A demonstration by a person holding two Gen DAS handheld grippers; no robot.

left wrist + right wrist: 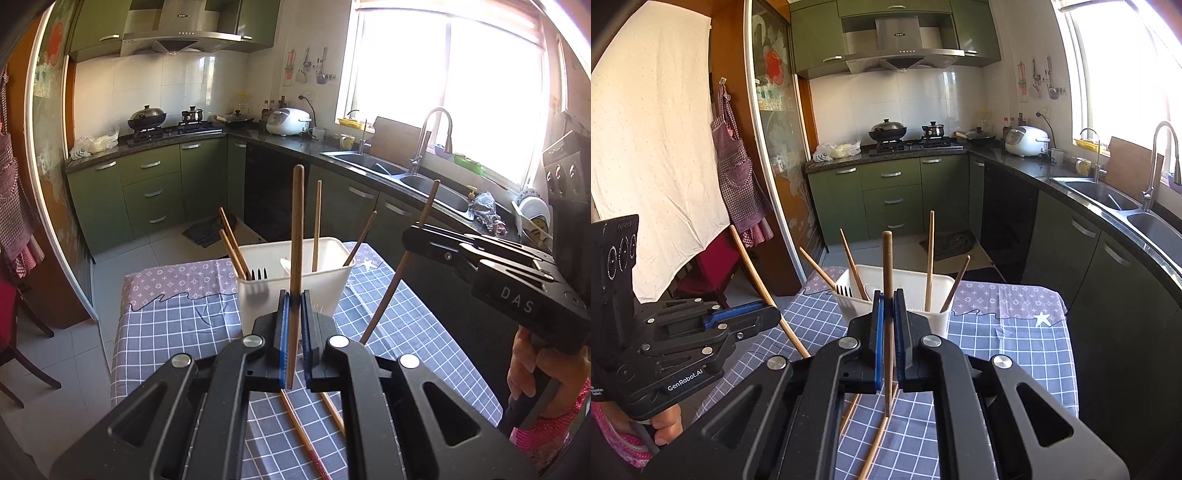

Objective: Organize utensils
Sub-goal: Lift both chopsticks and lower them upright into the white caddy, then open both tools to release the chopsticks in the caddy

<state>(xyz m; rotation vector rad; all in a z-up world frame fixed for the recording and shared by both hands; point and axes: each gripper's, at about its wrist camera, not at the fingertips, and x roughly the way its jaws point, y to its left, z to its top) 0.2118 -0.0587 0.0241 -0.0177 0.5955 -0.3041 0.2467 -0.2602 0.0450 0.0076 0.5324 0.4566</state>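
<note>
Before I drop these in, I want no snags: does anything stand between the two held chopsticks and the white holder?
No barrier. Left gripper and right gripper each clamp a chopstick short of the white holder; chopsticks already inside crowd its opening.

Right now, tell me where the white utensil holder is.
The white utensil holder stands centred on the checked tablecloth, just beyond both grippers' held chopsticks, with forks inside.

Four chopsticks (930,258) lean outward along the white holder (938,314) rim, crowding its edges; the middle of the opening stays free. Two loose chopsticks (303,435) clutter the near tablecloth (177,325).
</note>
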